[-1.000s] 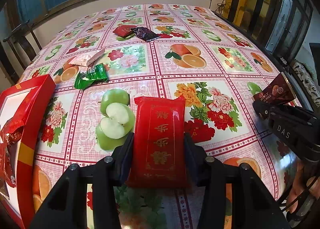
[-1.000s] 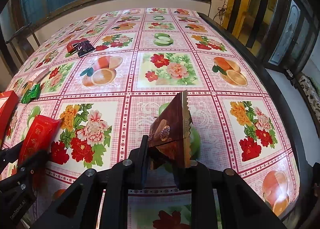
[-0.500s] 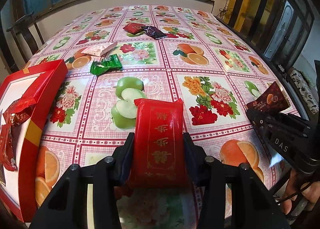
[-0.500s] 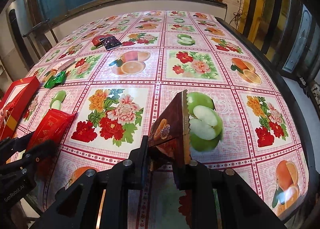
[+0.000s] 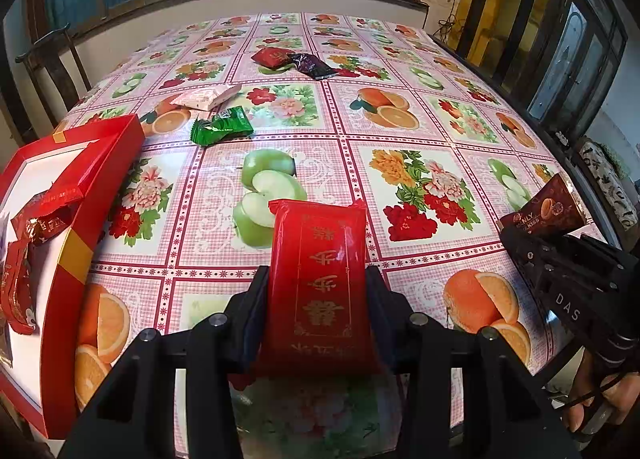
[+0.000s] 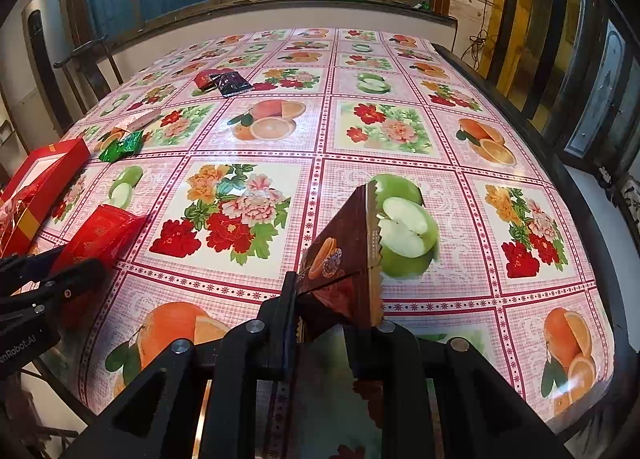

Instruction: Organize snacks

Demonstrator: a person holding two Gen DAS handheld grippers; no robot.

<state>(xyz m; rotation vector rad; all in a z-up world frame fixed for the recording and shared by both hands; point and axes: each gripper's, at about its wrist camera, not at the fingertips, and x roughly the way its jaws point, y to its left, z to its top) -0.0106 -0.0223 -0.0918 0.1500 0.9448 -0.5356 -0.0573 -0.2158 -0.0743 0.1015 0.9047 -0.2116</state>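
My left gripper (image 5: pixel 318 287) is shut on a red snack packet with gold lettering (image 5: pixel 320 275), held above the near edge of the table. The right gripper (image 6: pixel 334 293) is shut on a brown cookie packet (image 6: pixel 344 255), folded between its jaws; that brown packet (image 5: pixel 548 209) also shows at the right of the left wrist view. An open red box (image 5: pixel 104 175) with several red wrapped snacks inside lies at the left. The red packet (image 6: pixel 100 235) and the red box (image 6: pixel 48 171) appear at the left of the right wrist view.
On the fruit-patterned tablecloth (image 5: pixel 400 131) lie a green packet (image 5: pixel 222 125), a pink packet (image 5: pixel 208 97), a dark red packet (image 5: pixel 272 57) and a black packet (image 5: pixel 314 65). A wooden chair (image 5: pixel 52 67) stands at the far left. A person's hand (image 5: pixel 600 407) holds the right gripper.
Both grippers have pulled back toward the near edge of the table with their packets still held. The red box shows more fully at the left.
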